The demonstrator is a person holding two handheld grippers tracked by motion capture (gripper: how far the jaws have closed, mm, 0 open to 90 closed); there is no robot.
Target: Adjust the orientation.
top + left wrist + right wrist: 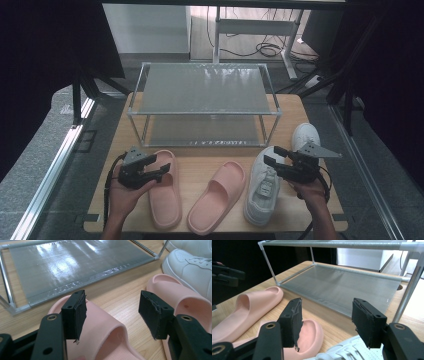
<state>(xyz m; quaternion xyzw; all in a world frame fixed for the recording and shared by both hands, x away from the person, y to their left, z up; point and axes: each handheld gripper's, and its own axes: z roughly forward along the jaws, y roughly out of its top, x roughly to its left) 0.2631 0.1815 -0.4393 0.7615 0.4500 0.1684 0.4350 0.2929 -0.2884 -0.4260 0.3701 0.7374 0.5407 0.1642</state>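
I hold my left claw released over the left pink slipper, my right claw released above the near white sneaker. Nothing is gripped yet; I judge the next move is closing on footwear for the rack beyond.

My left gripper hangs wide open over one pink slipper; beyond lie another slipper, white sneakers and the rack's shelf.
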